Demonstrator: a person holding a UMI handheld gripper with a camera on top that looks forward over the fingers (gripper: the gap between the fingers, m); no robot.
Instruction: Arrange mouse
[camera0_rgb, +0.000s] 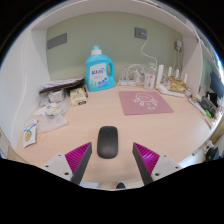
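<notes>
A black computer mouse (107, 141) lies on the light wooden desk (150, 130), just ahead of my fingers and between their tips, with a gap at each side. My gripper (113, 158) is open; its magenta pads (78, 157) stand wide apart on either side of the mouse. A pink mouse mat (146, 102) lies farther back and to the right, beyond the mouse, with nothing on it.
A blue detergent bottle (98, 70) stands at the back by the wall. Small packets and boxes (62, 100) lie at the left. White bottles and a small item (168, 79) stand at the back right. Dark objects (208, 108) sit at the far right edge.
</notes>
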